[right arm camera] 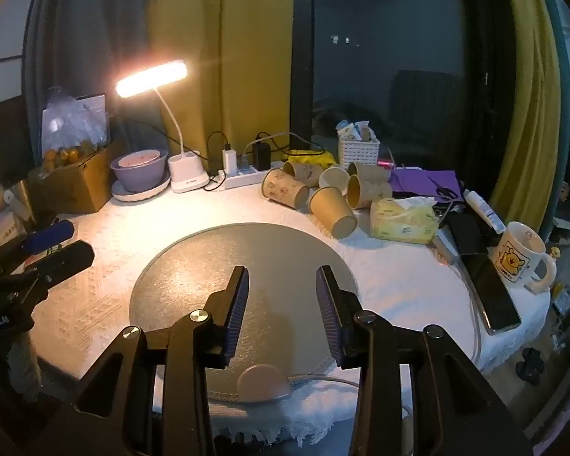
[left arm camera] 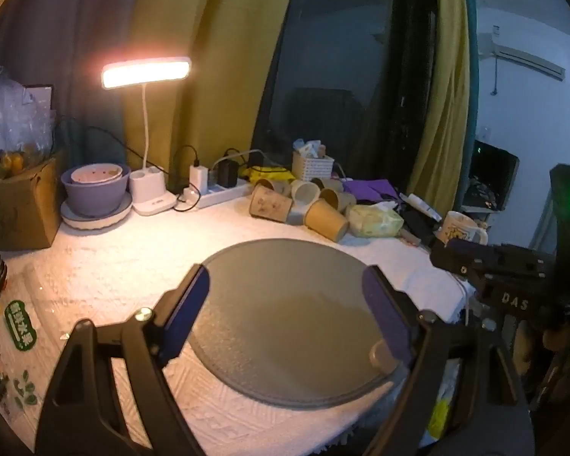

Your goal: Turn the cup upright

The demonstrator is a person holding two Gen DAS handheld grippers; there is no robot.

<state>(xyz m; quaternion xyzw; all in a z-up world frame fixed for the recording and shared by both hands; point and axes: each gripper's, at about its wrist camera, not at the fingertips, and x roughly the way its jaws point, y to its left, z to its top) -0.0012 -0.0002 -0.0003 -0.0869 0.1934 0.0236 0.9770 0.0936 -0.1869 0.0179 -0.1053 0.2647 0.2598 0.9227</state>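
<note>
Round grey mat [right arm camera: 209,266] (matte), toppled paper cups [right arm camera: 332,211]

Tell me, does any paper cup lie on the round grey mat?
No, the mat is bare; the paper cups lie on the white cloth behind it.

Six paper cups [right arm camera: 285,189] lie heaped on their sides beyond the fingertips, one round grey mat [right arm camera: 243,288] under the fingers, one lit desk lamp [right arm camera: 152,78] and two nested bowls [right arm camera: 140,169] far left of them, one white mug [right arm camera: 520,256], one tissue pack [right arm camera: 402,218] and one white basket [right arm camera: 358,152] off right
</note>
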